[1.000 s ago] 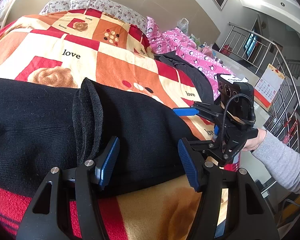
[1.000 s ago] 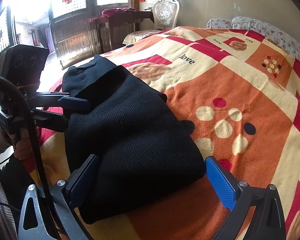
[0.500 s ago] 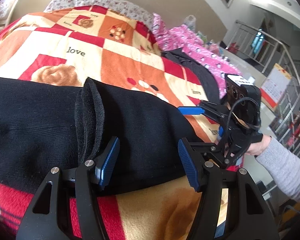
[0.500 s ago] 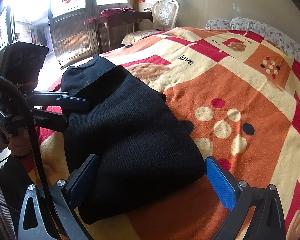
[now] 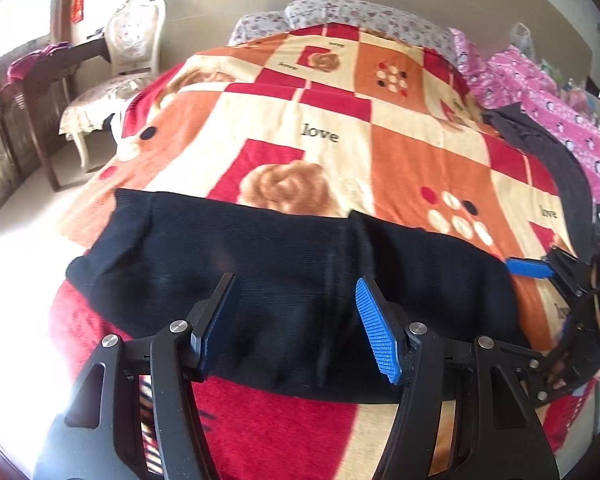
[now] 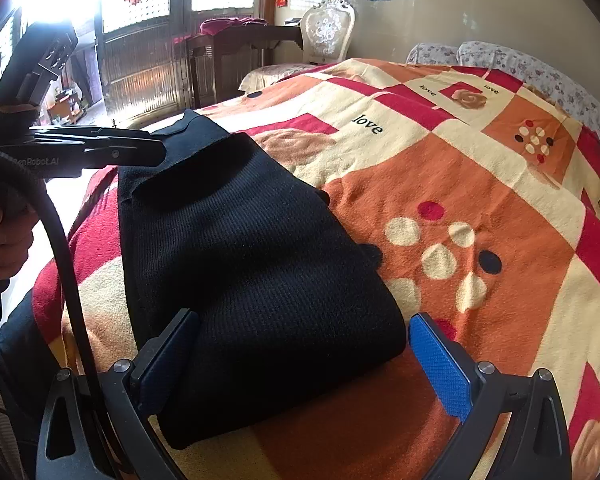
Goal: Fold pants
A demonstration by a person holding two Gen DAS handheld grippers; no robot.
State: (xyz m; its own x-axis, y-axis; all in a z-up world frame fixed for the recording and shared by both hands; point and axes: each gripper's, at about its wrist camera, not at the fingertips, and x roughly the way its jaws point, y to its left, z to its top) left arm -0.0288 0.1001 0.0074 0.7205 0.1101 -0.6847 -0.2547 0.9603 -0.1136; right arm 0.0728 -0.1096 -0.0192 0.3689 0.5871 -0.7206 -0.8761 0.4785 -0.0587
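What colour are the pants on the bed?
Black pants, plain knit; the right wrist view shows them best.

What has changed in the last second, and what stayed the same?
The left gripper swung its view toward the left side of the bed: the white chair now shows. Its jaws stay open with nothing gripped. The right gripper stayed put, also open. The folded black knit pants lie unchanged on the orange and red patchwork blanket.
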